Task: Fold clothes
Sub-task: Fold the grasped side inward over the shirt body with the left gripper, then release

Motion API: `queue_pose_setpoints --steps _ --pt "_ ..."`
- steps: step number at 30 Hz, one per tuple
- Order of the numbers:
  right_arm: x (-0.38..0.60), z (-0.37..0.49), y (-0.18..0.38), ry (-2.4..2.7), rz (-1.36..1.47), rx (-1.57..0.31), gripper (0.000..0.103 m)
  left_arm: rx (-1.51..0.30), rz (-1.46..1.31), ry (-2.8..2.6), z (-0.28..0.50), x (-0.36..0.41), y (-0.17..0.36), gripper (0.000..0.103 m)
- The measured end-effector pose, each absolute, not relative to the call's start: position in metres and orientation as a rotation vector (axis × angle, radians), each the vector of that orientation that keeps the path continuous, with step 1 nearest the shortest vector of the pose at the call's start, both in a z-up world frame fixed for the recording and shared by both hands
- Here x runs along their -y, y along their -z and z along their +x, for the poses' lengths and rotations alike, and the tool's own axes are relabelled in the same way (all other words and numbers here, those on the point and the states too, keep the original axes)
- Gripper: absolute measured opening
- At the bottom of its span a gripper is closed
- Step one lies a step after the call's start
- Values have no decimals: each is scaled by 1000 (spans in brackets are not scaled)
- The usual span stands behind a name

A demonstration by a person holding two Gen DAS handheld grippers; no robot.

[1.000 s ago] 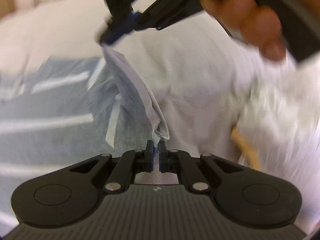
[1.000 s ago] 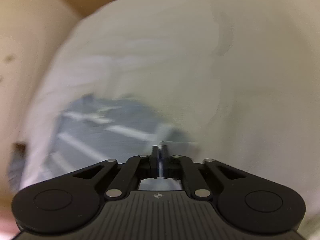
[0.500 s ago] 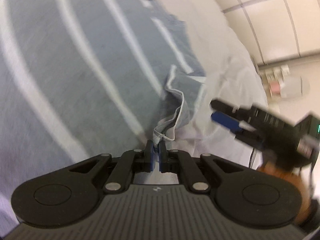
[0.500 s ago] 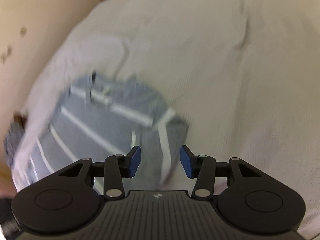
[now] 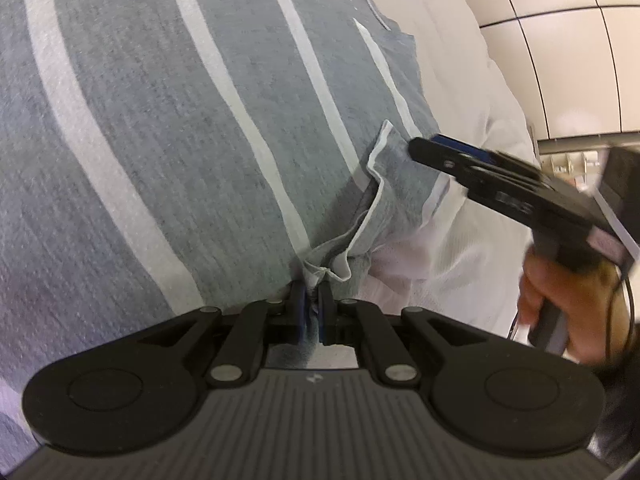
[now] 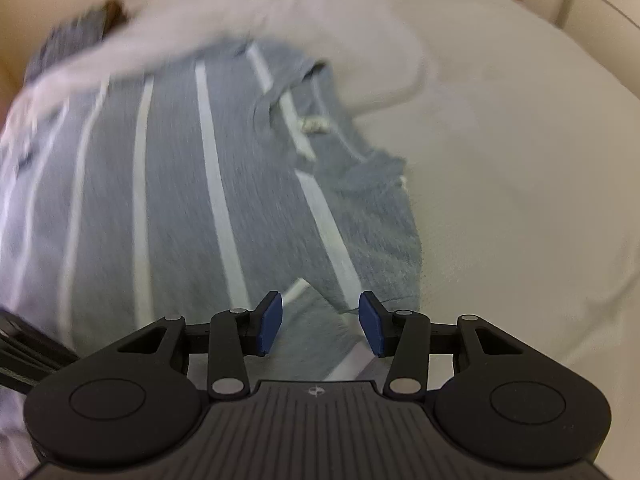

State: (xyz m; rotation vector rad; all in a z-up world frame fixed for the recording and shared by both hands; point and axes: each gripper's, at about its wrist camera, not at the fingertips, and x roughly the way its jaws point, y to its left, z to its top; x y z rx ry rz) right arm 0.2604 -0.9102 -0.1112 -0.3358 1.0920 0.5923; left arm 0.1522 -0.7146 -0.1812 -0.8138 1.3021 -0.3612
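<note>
Pinching a small bunch of hem, the left gripper (image 5: pixel 314 304) has its jaws pressed nearly together on the edge of the grey shirt (image 5: pixel 168 152) — a grey garment with pale stripes that lies spread over the white bedsheet (image 6: pixel 500 160). Holding only that corner keeps the cloth anchored at one point, which is probably why the fabric just beyond the tips stands up in a short ridge while the rest lies flat.

The right gripper (image 6: pixel 320 322) has its blue pads (image 6: pixel 270 320) well apart; its jaws have just been opening, and nothing is pressed between them, though the shirt's striped lower edge lies directly beneath the gap. In the left wrist view the same tool comes in from the right side, held in the person's hand (image 5: pixel 568 308), with its fingers reaching over the flap of cloth that is turned up near the garment's edge. That placement suits taking a second grip beside the first, so both hands can lift one side together and carry it over for a fold.

The right wrist view is smeared by motion, so whether the pads are already touching the cloth is hard to say. The shirt's far end, with its neckline, sits near the top of that view, slightly rumpled.
</note>
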Motion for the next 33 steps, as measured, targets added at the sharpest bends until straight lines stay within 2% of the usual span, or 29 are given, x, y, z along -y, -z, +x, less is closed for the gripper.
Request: queue_pose_setpoints --steps 3,4,5,6,10,16,22,27,29,33 --pt "909 271 124 -644 -396 -1167 44 -1297 -776 391 150 711 181 3" --pt "910 272 127 -663 -398 -1194 38 -1295 -758 403 150 711 180 3" --pt "911 271 127 -677 -394 -1212 16 -1294 -742 414 150 711 179 3" --pt "913 271 126 -681 -388 -1220 0 -1292 -731 425 151 712 177 2" --pt "925 274 109 -595 -320 -1135 0 -1271 -794 432 153 708 176 3" --pt "931 286 107 -503 -306 -1074 0 -1342 -890 349 155 701 189 3" --pt "958 270 80 -404 -145 -995 7 -1354 -1020 271 149 684 187 4" --pt "960 235 86 -403 -86 -1055 8 -1300 -858 362 151 690 162 6" --pt "961 221 95 -405 -62 -1094 9 -1279 -785 442 158 701 156 11" --pt "958 201 108 -397 -21 -1139 9 -1260 -635 555 177 727 157 12"
